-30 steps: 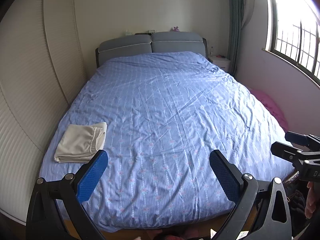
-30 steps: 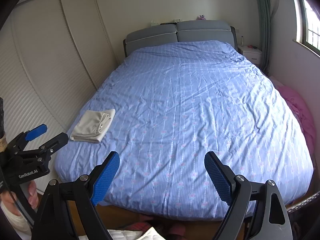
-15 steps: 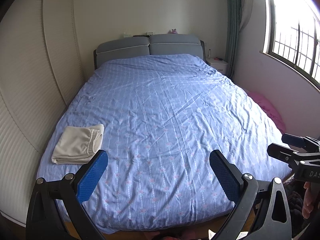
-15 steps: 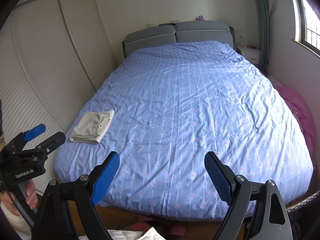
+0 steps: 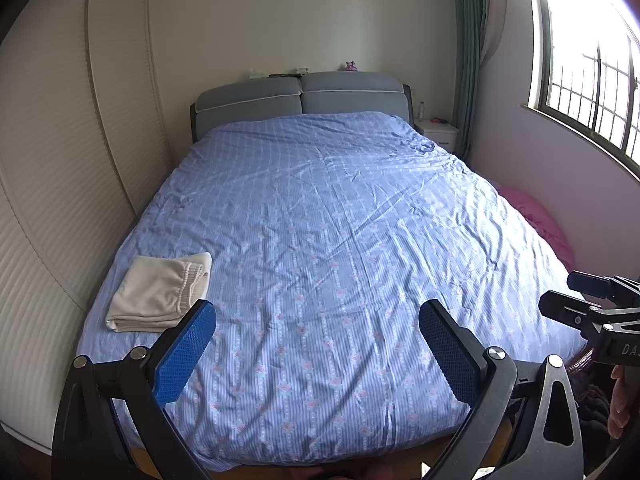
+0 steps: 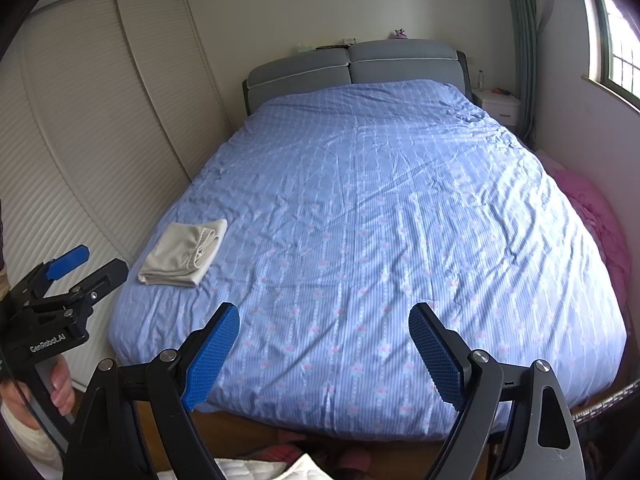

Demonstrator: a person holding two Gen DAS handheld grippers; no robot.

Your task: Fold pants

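Observation:
Cream pants point(image 5: 158, 292) lie folded into a small rectangle near the front left corner of the bed point(image 5: 340, 240); they also show in the right wrist view point(image 6: 184, 252). My left gripper point(image 5: 317, 322) is open and empty, held off the foot of the bed, right of the pants. My right gripper point(image 6: 324, 330) is open and empty, also off the foot of the bed. Each gripper shows at the edge of the other's view: the right one point(image 5: 560, 300) and the left one point(image 6: 96, 268).
The bed has a blue patterned cover and a grey headboard point(image 5: 300, 96). A louvred wardrobe point(image 5: 60, 160) runs along the left. A white nightstand point(image 5: 438, 134), a curtain and a window are on the right. Pink fabric point(image 6: 592, 208) lies beside the bed's right edge.
Both grippers have drawn back slightly from the bed and tilted up a little. The pants have not moved. Both jaws stay open.

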